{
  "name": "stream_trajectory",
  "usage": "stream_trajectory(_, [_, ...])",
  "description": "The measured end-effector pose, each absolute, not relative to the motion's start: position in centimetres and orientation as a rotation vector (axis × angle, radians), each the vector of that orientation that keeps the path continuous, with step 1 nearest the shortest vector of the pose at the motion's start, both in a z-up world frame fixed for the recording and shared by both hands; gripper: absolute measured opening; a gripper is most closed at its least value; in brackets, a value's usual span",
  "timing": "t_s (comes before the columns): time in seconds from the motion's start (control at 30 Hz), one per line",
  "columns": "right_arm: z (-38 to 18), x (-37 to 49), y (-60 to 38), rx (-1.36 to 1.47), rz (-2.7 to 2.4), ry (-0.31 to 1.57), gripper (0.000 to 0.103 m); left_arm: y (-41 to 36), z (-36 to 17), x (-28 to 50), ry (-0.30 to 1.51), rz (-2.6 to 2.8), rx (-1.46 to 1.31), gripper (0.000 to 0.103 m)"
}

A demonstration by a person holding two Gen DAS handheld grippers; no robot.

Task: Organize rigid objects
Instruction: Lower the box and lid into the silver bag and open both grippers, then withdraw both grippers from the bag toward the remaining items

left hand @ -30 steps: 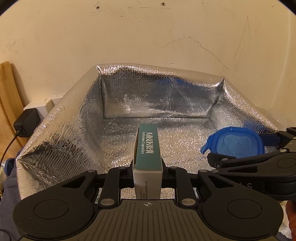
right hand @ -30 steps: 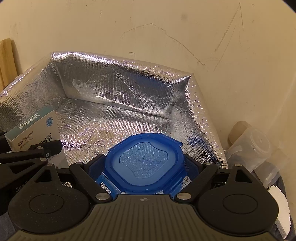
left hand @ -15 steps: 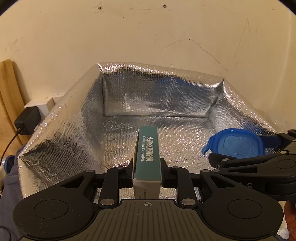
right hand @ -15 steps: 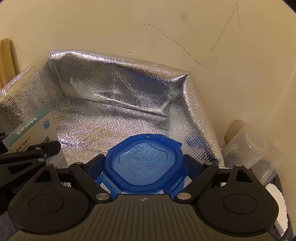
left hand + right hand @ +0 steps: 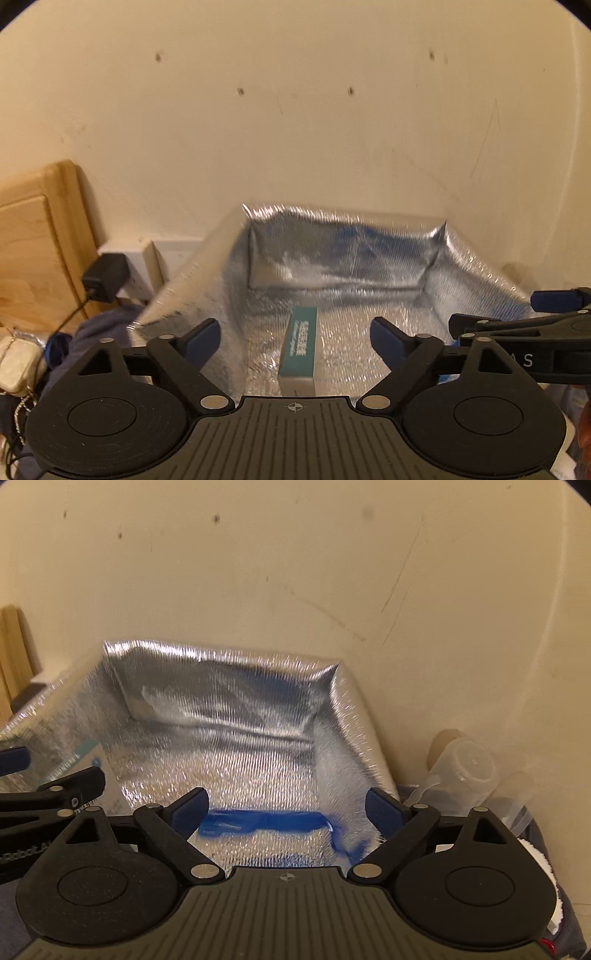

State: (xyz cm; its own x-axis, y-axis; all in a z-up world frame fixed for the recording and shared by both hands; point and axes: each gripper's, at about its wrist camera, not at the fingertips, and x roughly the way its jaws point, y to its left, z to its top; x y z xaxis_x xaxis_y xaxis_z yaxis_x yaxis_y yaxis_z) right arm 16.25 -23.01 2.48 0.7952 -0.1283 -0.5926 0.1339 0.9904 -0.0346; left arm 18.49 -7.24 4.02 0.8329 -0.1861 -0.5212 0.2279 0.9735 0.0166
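Note:
A silver foil-lined bag [image 5: 369,254] stands open against the wall; it also shows in the right wrist view [image 5: 229,701]. A teal and white medicine box [image 5: 300,347] stands on its edge on the bag's floor, free between my wide-open left gripper's [image 5: 294,338] fingers. Its corner shows at the left of the right wrist view [image 5: 88,753]. A blue plastic lid [image 5: 258,821], blurred, lies low in the bag between the fingers of my open right gripper [image 5: 287,806]. The right gripper also shows at the right of the left wrist view [image 5: 517,332].
A wooden board [image 5: 40,243] leans on the wall at left, next to a wall socket with a black plug [image 5: 105,277]. A cream pouch [image 5: 16,363] and dark cloth [image 5: 96,332] lie left of the bag. Clear plastic containers [image 5: 469,771] stand right of it.
Both grippers opened and pulled back and up. The medicine box and the blue lid were let go and now sit in the bag.

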Motion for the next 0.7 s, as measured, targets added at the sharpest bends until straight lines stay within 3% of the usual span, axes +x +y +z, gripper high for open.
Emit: stream_trajectory(0.7, [6.2,5.6,-19.6,-0.035,-0.101,0.517,0.092,-3.8,6.6,9.1,0.471,-0.240,0.044,0.091])
